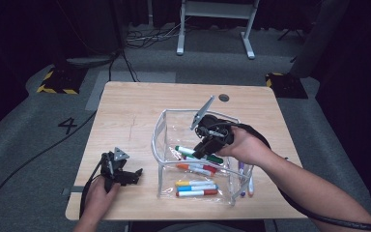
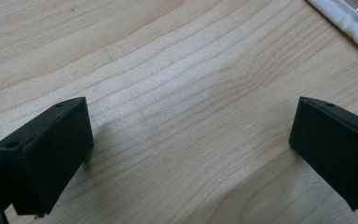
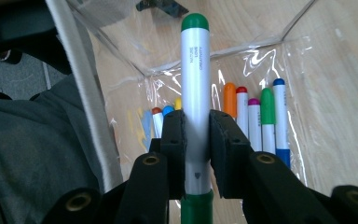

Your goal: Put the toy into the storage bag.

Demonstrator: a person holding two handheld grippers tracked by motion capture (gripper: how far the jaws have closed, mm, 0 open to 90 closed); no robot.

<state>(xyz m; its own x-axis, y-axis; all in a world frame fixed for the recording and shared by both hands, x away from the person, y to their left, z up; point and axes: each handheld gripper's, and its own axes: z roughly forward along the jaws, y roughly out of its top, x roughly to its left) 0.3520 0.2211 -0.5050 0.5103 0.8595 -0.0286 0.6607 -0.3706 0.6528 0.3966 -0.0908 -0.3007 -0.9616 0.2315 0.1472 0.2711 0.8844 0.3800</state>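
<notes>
Right hand-held gripper (image 3: 196, 140) clamped a green marker (image 3: 195, 84) inside the clear pouch (image 1: 160, 126), frame centre. Left hand-held gripper (image 2: 186, 154) spread wide over bare worktop (image 1: 125, 111), lower left, near the front edge.

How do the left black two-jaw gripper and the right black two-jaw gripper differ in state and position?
The left black two-jaw gripper has its jaws wide apart with only bare wood between them; the right black two-jaw gripper is shut on a white marker with green cap. The left one rests low on the light wooden table; the right one is over the clear plastic pouch of markers. Each is held in a hand.
</notes>
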